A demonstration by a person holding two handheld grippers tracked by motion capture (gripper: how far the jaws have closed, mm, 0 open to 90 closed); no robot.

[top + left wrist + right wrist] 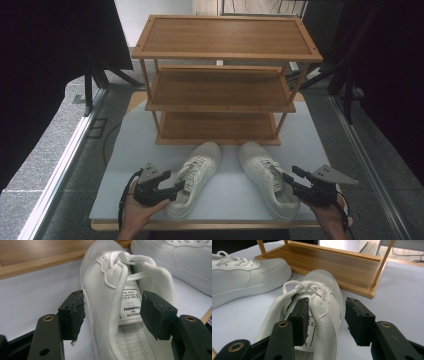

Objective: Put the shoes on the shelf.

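From above, two white sneakers sit on the table (125, 150) in front of a three-tier wooden rack (220, 80), toes toward it, presumably ready for shelving. The left gripper (175, 190) reaches the left sneaker (195, 177) at its collar, the right gripper (290, 181) the right sneaker (267, 177).

Along the left gripper's jaws, the pads straddle the shoe's outer collar wall, spread and not yet pressing, one inside the opening.

Along the right gripper's jaws, one pad sits inside the shoe's mouth, the other outside, spread around the sidewall for a pinch.
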